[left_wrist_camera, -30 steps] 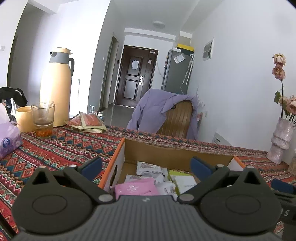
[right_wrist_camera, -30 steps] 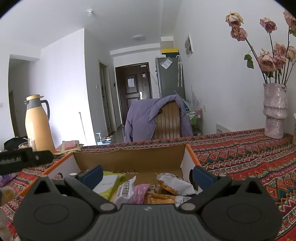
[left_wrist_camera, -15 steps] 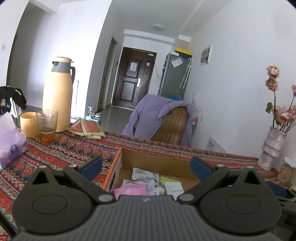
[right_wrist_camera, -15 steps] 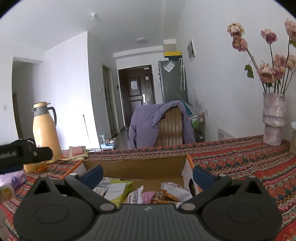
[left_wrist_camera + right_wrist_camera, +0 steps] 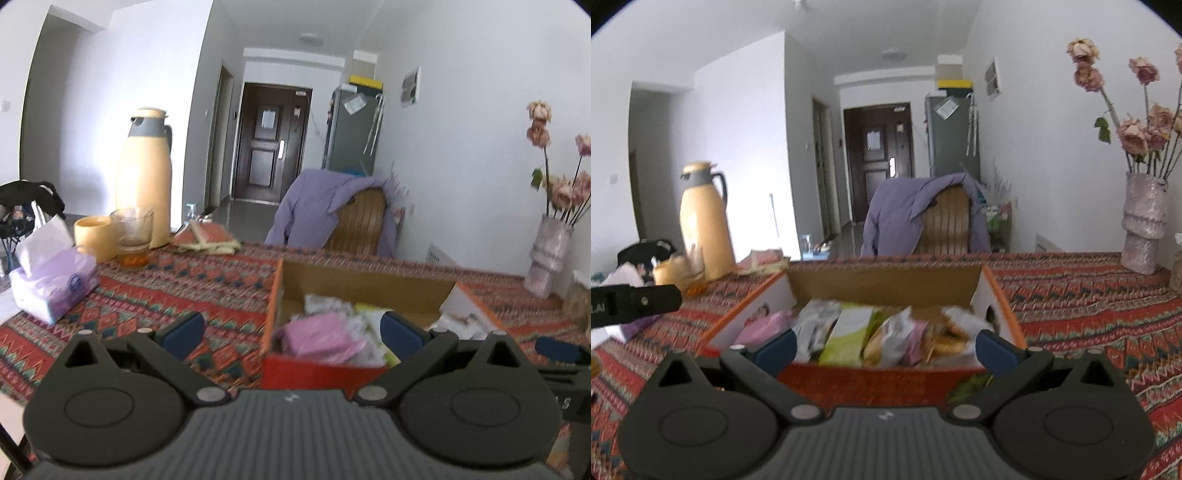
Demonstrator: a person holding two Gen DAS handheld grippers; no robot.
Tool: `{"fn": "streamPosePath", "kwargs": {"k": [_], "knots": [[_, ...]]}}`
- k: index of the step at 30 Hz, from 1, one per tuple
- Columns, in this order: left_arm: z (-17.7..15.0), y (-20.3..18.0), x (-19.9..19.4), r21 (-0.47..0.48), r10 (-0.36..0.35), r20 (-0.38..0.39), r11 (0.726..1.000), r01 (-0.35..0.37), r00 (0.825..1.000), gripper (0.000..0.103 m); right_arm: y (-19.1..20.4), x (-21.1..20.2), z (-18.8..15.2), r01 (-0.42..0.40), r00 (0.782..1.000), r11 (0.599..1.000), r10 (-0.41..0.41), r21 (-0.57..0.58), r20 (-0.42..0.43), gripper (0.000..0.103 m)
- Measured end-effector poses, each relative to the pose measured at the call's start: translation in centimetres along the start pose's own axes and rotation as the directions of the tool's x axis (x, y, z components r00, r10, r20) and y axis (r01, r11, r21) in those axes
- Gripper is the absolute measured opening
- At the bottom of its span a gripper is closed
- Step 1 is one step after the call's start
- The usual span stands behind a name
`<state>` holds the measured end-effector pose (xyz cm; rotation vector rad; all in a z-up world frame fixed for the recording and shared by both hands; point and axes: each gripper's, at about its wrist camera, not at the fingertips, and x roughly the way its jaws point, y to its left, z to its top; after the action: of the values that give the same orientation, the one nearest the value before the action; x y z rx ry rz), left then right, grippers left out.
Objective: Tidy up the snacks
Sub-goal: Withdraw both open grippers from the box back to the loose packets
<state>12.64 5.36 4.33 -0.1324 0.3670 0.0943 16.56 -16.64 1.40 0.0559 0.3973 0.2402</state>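
the box is being shown in the lower middle of both frames, already packed with snacks: a pink pack at its left, a green one in the centre. most of the sorting is judged done. the left gripper and right gripper are being held spread wide, nothing being grasped. a green scrap outside the box, lower right, is perhaps being left to collect. the flask, glass and tissues are being kept well apart at left, the vase at right.
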Motion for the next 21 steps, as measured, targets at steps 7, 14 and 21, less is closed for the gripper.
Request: {"fn": "streamPosePath", "kwargs": {"k": [7,14,21], "knots": [[-3.1,2.5,0.2,0.043,0.029,-0.100,0.999,-0.025,0.995,0.103,3.1,1.1,-2.0,-0.017,0.992,0.999,0.011,-0.048,-0.125,0.103],[-5.7,4.8,1.5,0.055,0.065,-0.199,0.997,-0.055,0.978,0.103,5.8,3.9,-3.7,-0.016,0.966,0.995,-0.010,-0.098,-0.257,0.103],[-7.0,6.1,2.6,0.023,0.067,-0.242,0.998,-0.063,0.968,0.103,6.6,6.4,-4.3,0.018,0.943,0.995,-0.048,-0.094,-0.328,0.103]]}}
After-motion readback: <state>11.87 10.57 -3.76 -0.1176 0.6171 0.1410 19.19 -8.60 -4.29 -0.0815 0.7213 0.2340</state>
